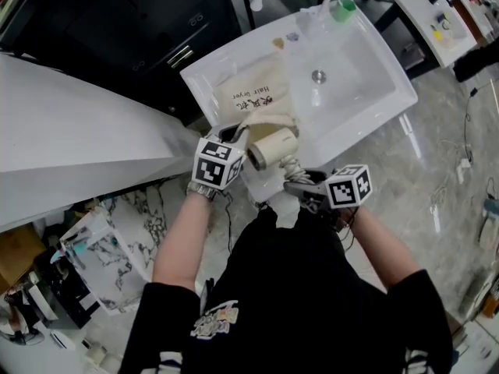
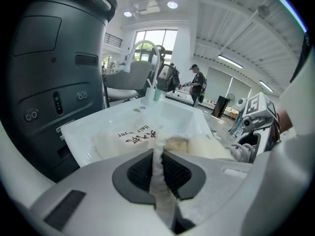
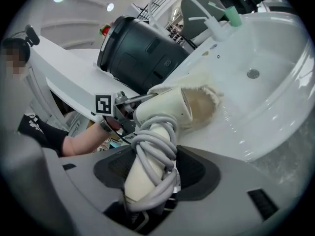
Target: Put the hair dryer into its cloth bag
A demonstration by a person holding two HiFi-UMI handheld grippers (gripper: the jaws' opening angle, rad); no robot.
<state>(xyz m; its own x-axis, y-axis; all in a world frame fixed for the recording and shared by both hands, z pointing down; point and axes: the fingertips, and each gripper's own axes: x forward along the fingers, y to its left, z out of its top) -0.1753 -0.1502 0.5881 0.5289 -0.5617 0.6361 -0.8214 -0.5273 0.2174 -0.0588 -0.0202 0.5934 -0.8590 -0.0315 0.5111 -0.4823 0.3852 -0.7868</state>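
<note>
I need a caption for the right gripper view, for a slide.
Right gripper holds the hair dryer by its cord-wrapped handle, nozzle at the mouth of the cloth bag.

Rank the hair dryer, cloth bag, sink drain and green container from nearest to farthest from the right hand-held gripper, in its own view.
1. Hair dryer: handle held in the right hand-held gripper.
2. Cloth bag: just beyond the dryer's nozzle.
3. Sink drain: in the basin, upper right.
4. Green container: farthest, at the basin's far rim.
</note>
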